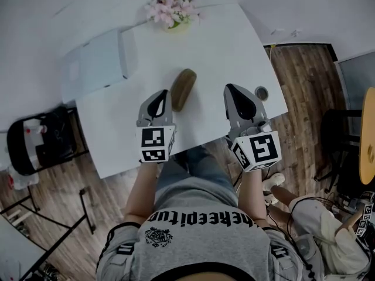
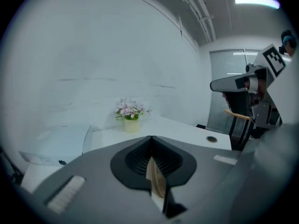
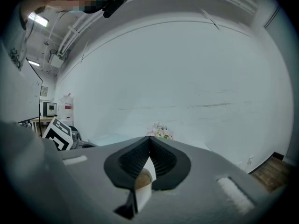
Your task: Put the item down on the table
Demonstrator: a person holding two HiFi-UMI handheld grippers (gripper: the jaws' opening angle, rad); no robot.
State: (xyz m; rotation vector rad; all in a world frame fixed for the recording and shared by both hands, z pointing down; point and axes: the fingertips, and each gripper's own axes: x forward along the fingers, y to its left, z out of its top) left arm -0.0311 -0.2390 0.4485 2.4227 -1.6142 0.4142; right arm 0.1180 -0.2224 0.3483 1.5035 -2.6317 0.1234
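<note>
On my head view, the brown oval block (image 1: 183,88), wood or cork by its look, lies flat on the white counter (image 1: 222,45), with its long axis running away from me toward the pot of pink flowers (image 1: 171,9) at the far edge. It sits just beside the tips of the left hand-held gripper (image 1: 159,100), and I see no contact between them. The right hand-held gripper (image 1: 234,95) hangs on the block's other side, clearly apart from it. I judge the putting-down done.

In the left gripper view the jaws meet tip to tip with nothing clamped. A tan sliver shows through the slit beneath them, which I take for the block lying below. In the right gripper view the jaws are likewise closed together, and empty as far as I can tell.

If I have to lift it again, I expect the block to be light and rigid, not fragile, with rounded edges that could slide out of a shallow pinch. I would grip it across its narrow width at the middle, pads square on the long sides.
</note>
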